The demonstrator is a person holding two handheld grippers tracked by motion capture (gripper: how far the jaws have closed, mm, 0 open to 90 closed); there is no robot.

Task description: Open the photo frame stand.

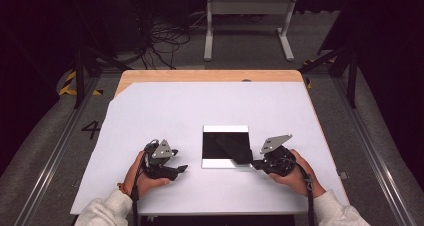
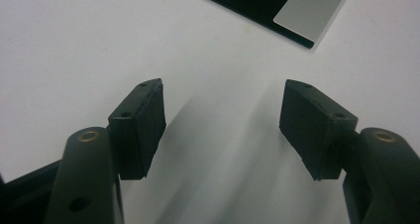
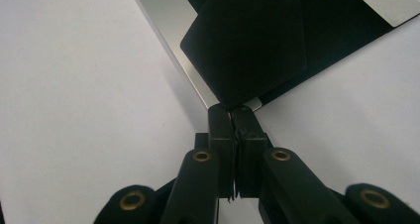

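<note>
Right hand-held gripper [image 3: 232, 116] pinches black card [image 3: 247, 45], corner hidden btwn jaws.

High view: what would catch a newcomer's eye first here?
A square black board with silvery strips lies mid-table on the white table cover. The right claw pinches a corner of a thin black rectangular card resting across it. The left claw hovers open nearby.

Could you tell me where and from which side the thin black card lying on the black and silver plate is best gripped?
Judging by its pose, grip the black card at its near corner, which juts past the plate's near edge toward the person. It is flat and thin, so come in low from that side, as the right gripper does, shut on that corner.
</note>
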